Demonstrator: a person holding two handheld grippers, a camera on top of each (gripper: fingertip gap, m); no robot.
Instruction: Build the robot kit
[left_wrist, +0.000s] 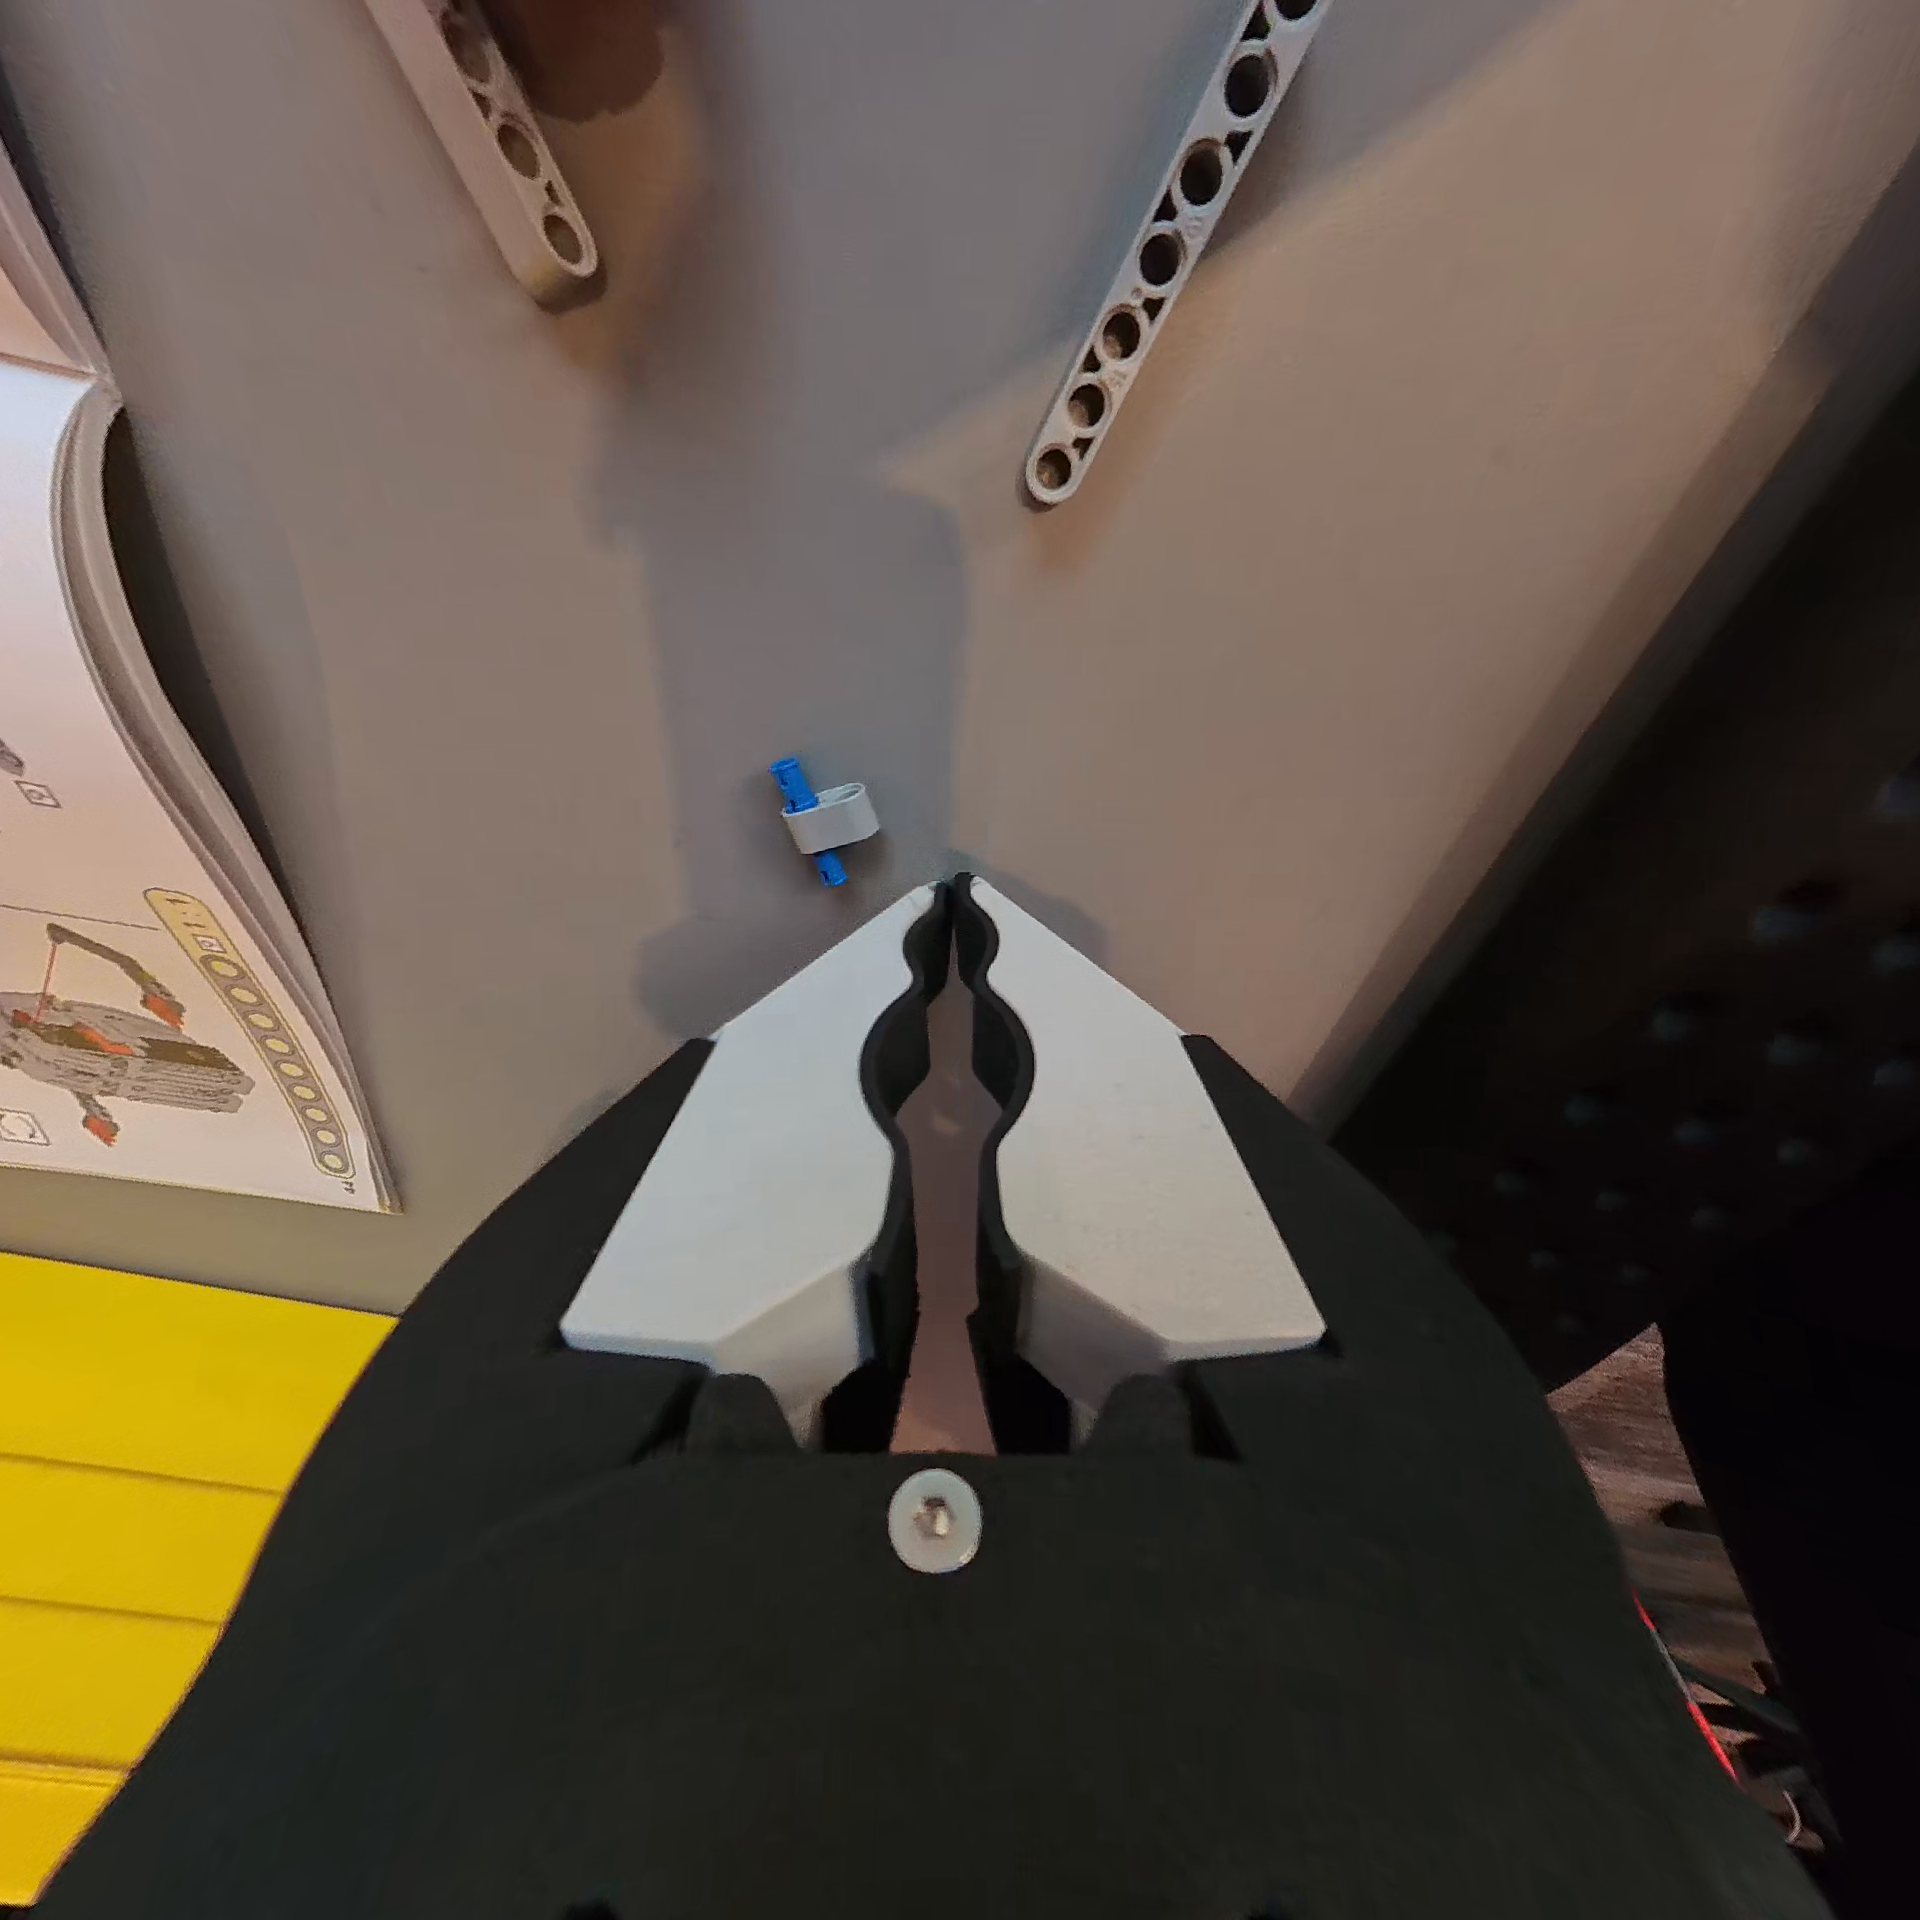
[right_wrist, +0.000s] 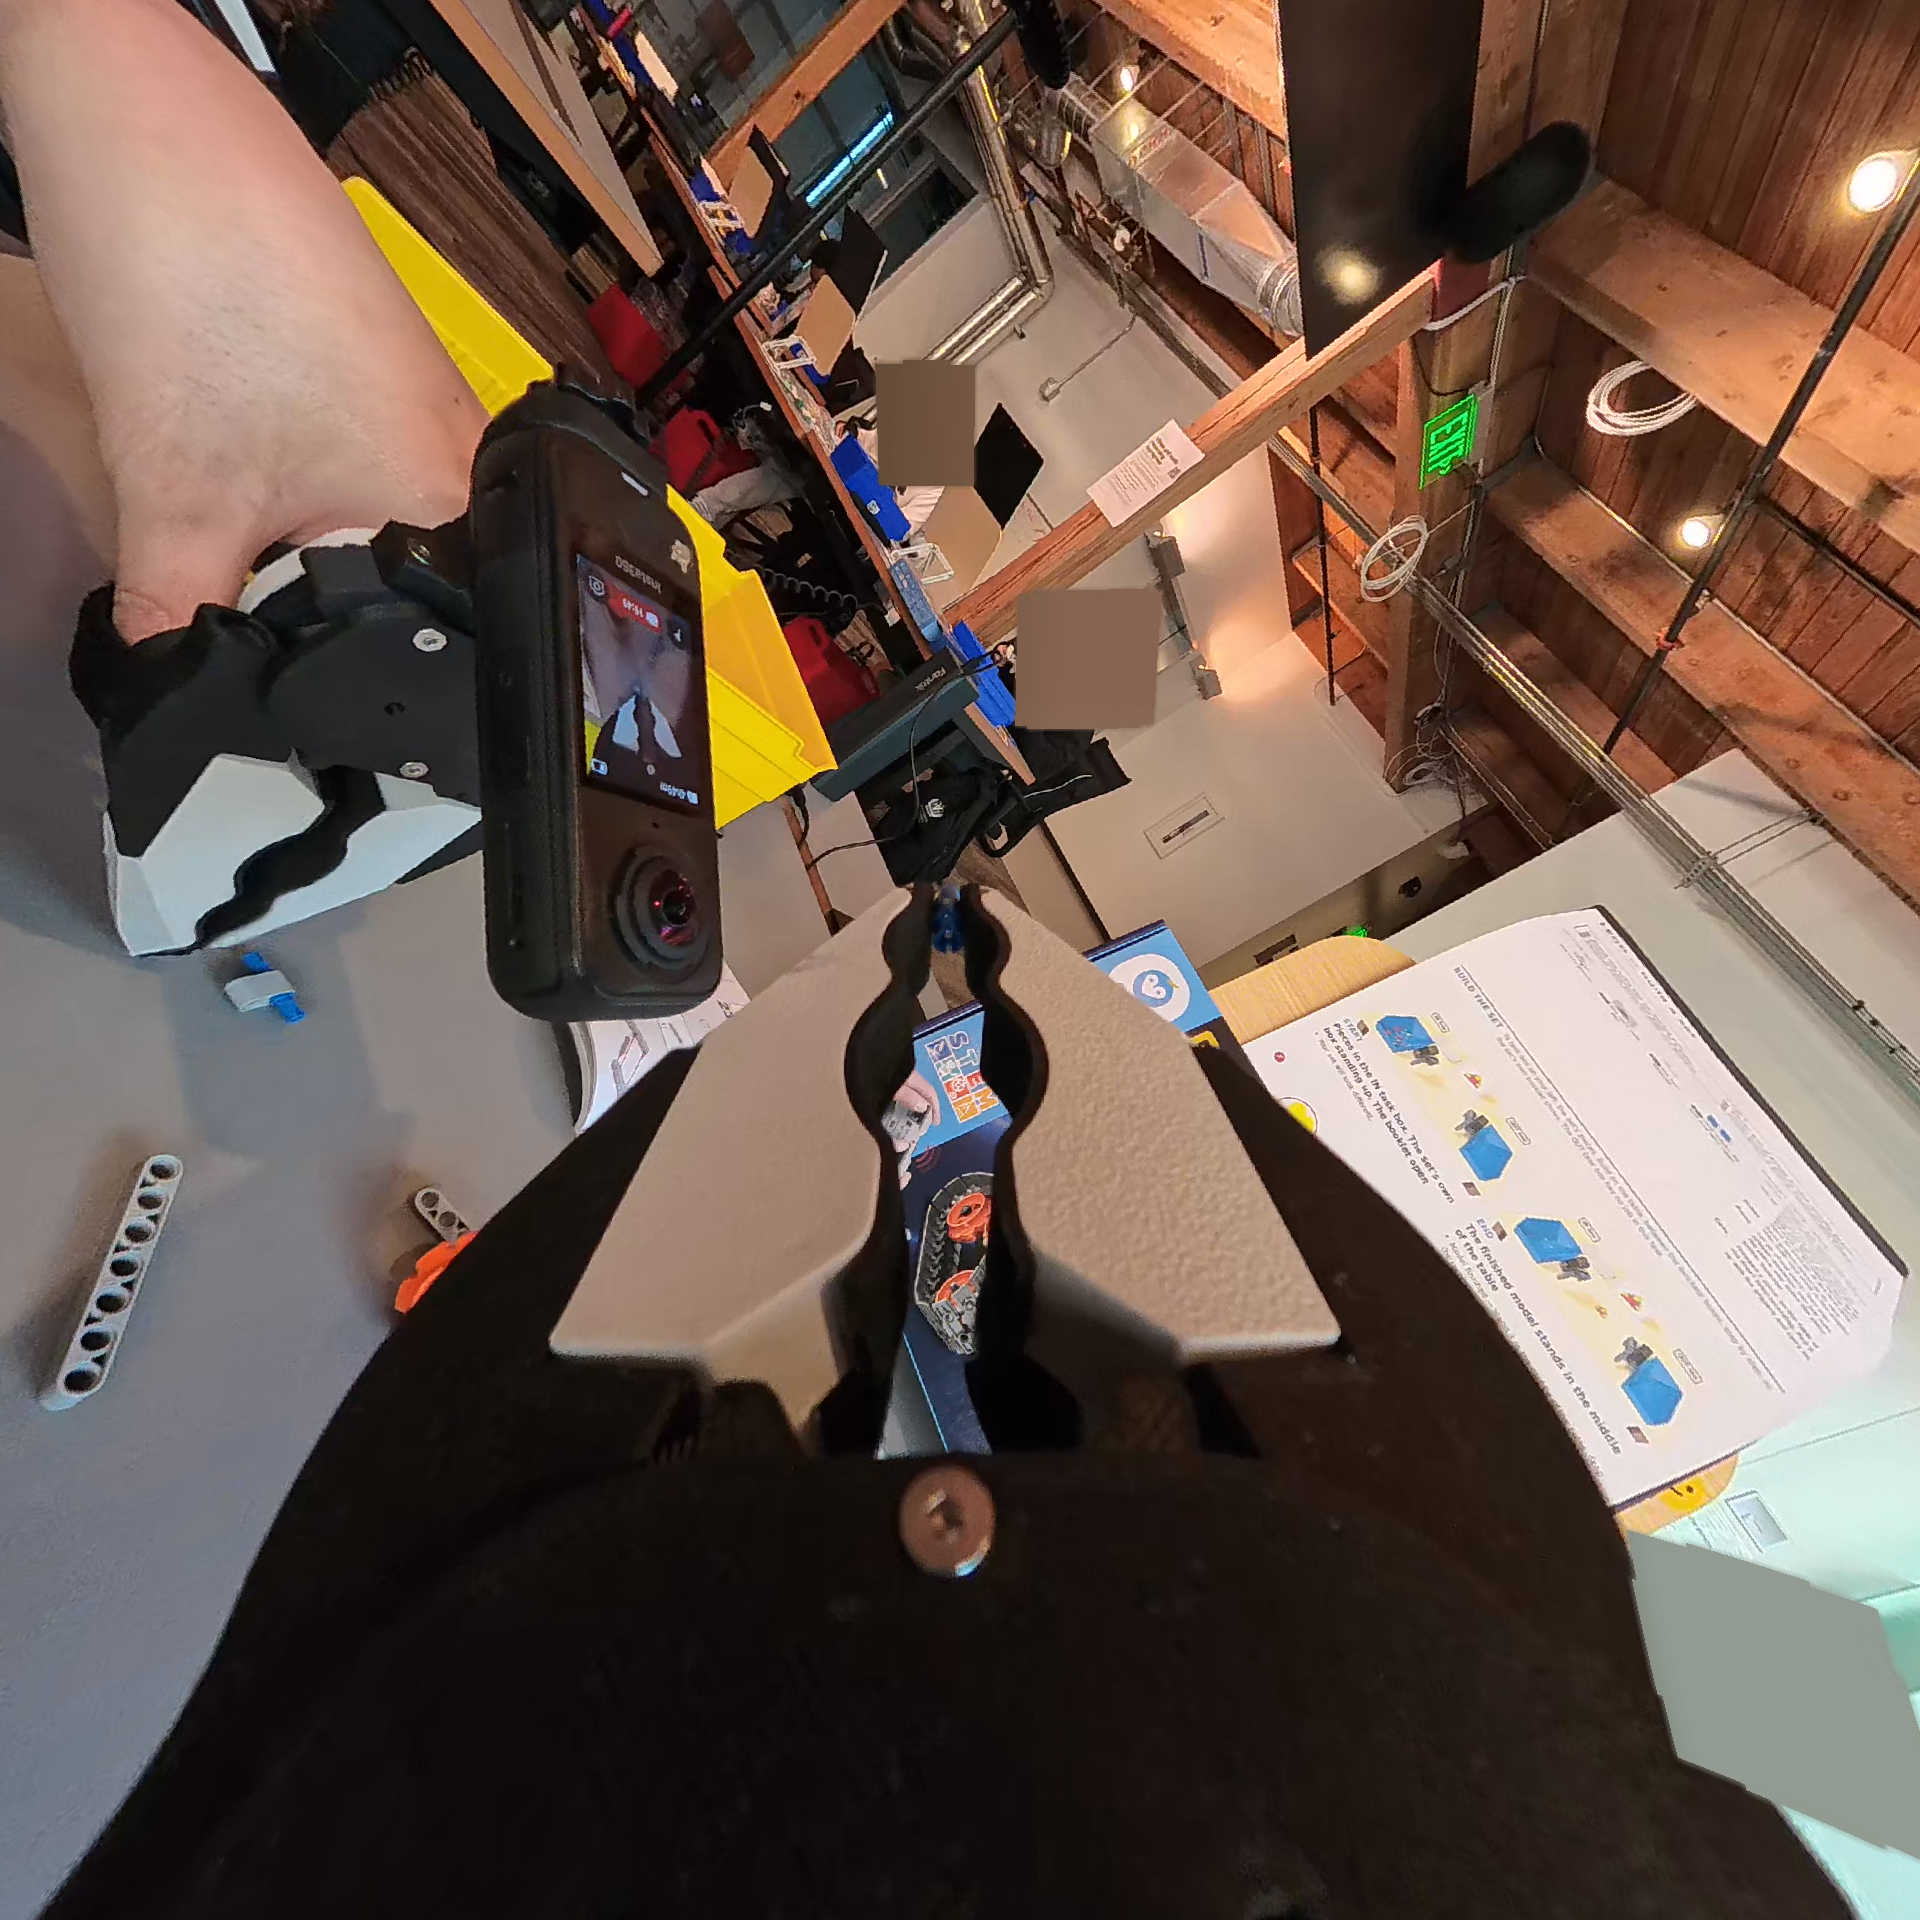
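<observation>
My left gripper (left_wrist: 954, 883) is shut with its pads together and nothing between them. It hovers just above the grey table (left_wrist: 520, 623). A small grey link with a blue pin through it (left_wrist: 831, 821) lies on the table just left of and ahead of the tips, apart from them. The right wrist view shows the same left gripper (right_wrist: 197, 925) shut next to that link (right_wrist: 260, 987). My right gripper (right_wrist: 943, 899) is raised off the table and shut on a small blue pin (right_wrist: 943, 928) at its fingertips.
Two long grey holed beams (left_wrist: 1153, 270) (left_wrist: 509, 156) lie farther ahead. An open instruction booklet (left_wrist: 156, 935) and a yellow bin (left_wrist: 156, 1455) are on the left. The right wrist view shows another beam (right_wrist: 114, 1278), an orange piece (right_wrist: 431, 1273), a blue box (right_wrist: 951, 1195) and a printed sheet (right_wrist: 1610, 1195). Across from one pair of fingers to the other is roughly 25 centimeters.
</observation>
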